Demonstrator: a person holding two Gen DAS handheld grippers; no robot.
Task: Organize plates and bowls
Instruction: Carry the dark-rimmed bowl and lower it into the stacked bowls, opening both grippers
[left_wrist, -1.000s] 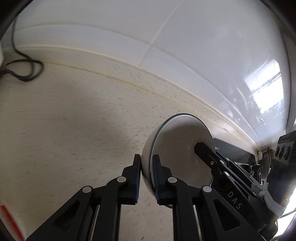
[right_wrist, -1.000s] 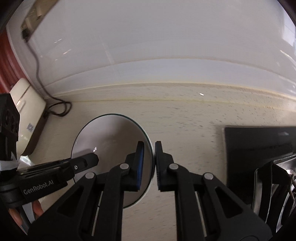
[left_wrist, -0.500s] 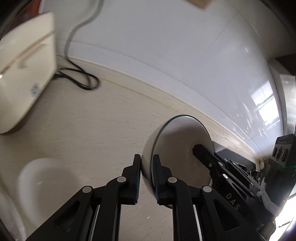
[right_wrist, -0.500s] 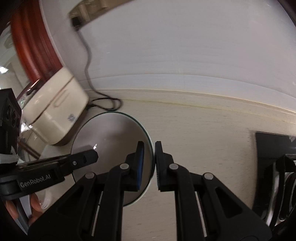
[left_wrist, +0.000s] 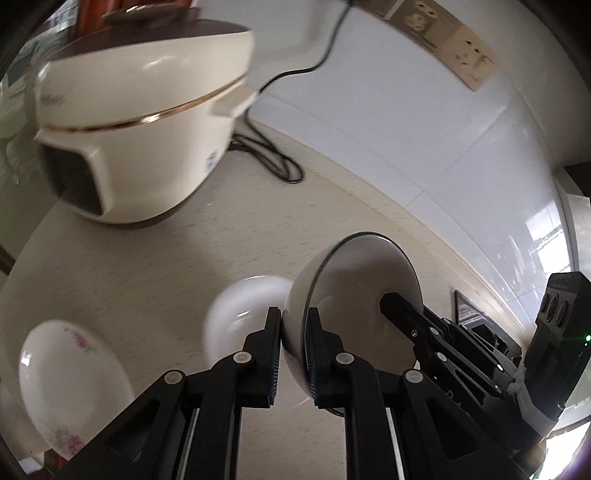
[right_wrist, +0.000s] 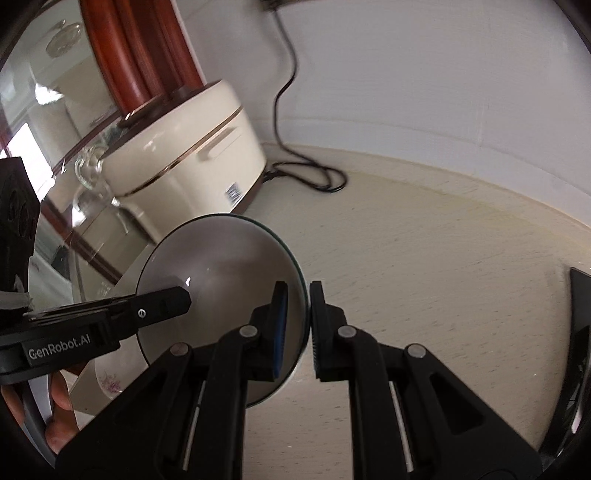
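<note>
Left gripper: we have the left gripper (left_wrist: 293, 345) clamped on the near rim of the bowl (left_wrist: 364, 291), one finger outside the wall and one inside.
Right gripper: our right gripper (right_wrist: 297, 325) is closed on the opposite rim of the same bowl, so we carry it between both hands.
Bowl: it is white with a thin dark edge and hangs clear of the table (left_wrist: 147, 266), tipped so that its mouth faces the right gripper.
Grip check: in each wrist view the other gripper's finger reaches into the bowl from the far side; a hand (right_wrist: 55, 410) shows at the lower left of the right wrist view.
White dish: a plain white dish (left_wrist: 240, 314), blurred, lies on the table just beyond the left gripper's outer finger, partly hidden behind the bowl.
Flowered plate: a plate with pink flowers (left_wrist: 70, 376) lies further to the left gripper's outer side, near the table edge.
Key relation: both pieces lie on the left gripper's side of the bowl, so we judge the left hand leads and the right follows.
Next move: we would probably level the bowl, mouth up, over the white dish before lowering it.
Background: a cream cooker (left_wrist: 140, 110) and its black cord (left_wrist: 273, 155) stand at the wall, well apart from the bowl.
</note>
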